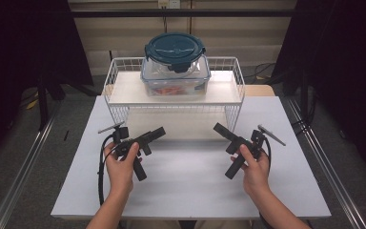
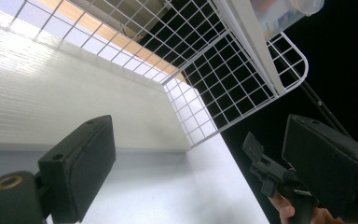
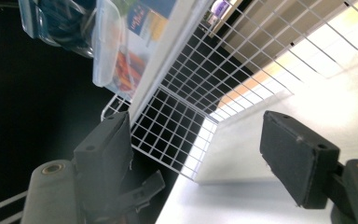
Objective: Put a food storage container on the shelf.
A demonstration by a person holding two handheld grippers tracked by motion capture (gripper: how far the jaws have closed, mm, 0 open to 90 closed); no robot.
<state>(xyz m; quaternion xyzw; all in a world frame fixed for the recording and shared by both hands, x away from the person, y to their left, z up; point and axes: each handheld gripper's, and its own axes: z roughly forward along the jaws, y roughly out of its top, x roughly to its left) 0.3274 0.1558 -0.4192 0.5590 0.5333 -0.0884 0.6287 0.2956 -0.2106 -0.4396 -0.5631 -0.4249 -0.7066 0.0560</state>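
Note:
A clear plastic container (image 1: pixel 175 71) with a dark teal lid (image 1: pixel 174 48) stands on the white board of a wire shelf rack (image 1: pixel 128 89) at the back of the table. In the right gripper view the container (image 3: pixel 116 46) shows orange contents. My left gripper (image 1: pixel 155 134) is held in a hand in front of the rack's left leg, jaws open and empty, pointing toward the space under the shelf (image 2: pixel 205 158). My right gripper (image 1: pixel 220 129) mirrors it at the right, also open with nothing between its jaws (image 3: pixel 203 156). Each gripper view catches the other gripper (image 2: pixel 265 170) (image 3: pixel 142 191) farther off.
The white table (image 1: pixel 186 181) spreads in front of the rack. White mesh walls (image 2: pixel 233 88) close the rack's sides and back, leaving a low space under the shelf. Metal rails (image 1: pixel 329 162) run along both sides of the table, with dark curtains beyond.

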